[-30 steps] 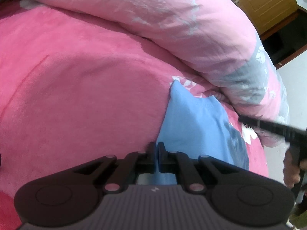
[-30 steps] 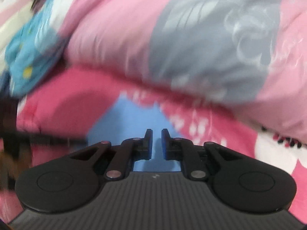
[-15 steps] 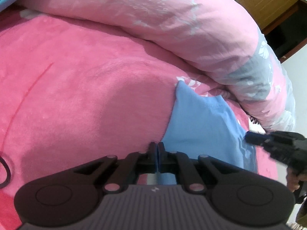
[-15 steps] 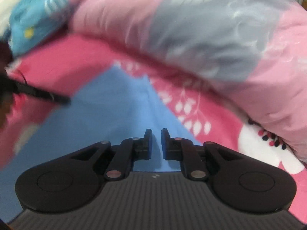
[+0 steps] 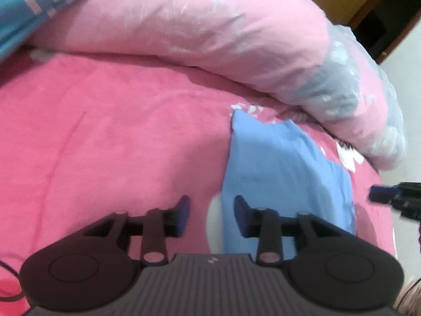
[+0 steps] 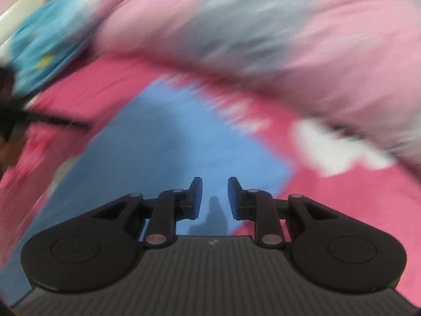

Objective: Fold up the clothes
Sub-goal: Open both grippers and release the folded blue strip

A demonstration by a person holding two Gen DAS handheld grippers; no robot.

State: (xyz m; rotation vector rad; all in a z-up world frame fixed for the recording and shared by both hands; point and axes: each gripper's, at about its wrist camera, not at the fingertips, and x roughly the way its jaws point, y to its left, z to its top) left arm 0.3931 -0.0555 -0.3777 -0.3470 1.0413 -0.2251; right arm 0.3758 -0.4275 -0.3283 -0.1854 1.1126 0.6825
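Left gripper (image 5: pixel 211 206): your jaws stand wide apart with nothing between them; the right-hand finger sits over the near left edge of the blue garment (image 5: pixel 284 168), the left-hand finger over the bedspread.
Right gripper (image 6: pixel 214 197): your jaws are parted by a moderate gap, empty, hovering above the blue cloth; this view is heavily motion-blurred.
Blue garment: lies flat on the pink bedspread (image 5: pixel 110 142), right of centre in the left wrist view, its far corners close under the quilt. In the right wrist view it fills the lower centre and left.
Quilt (image 5: pixel 200 29): pale pink with grey patches, bunched across the top of both frames.
Striped cloth (image 5: pixel 29 2): blue and white, upper left corner of the left wrist view.
Other gripper: your right one shows at the right edge of the left view, beside the garment.
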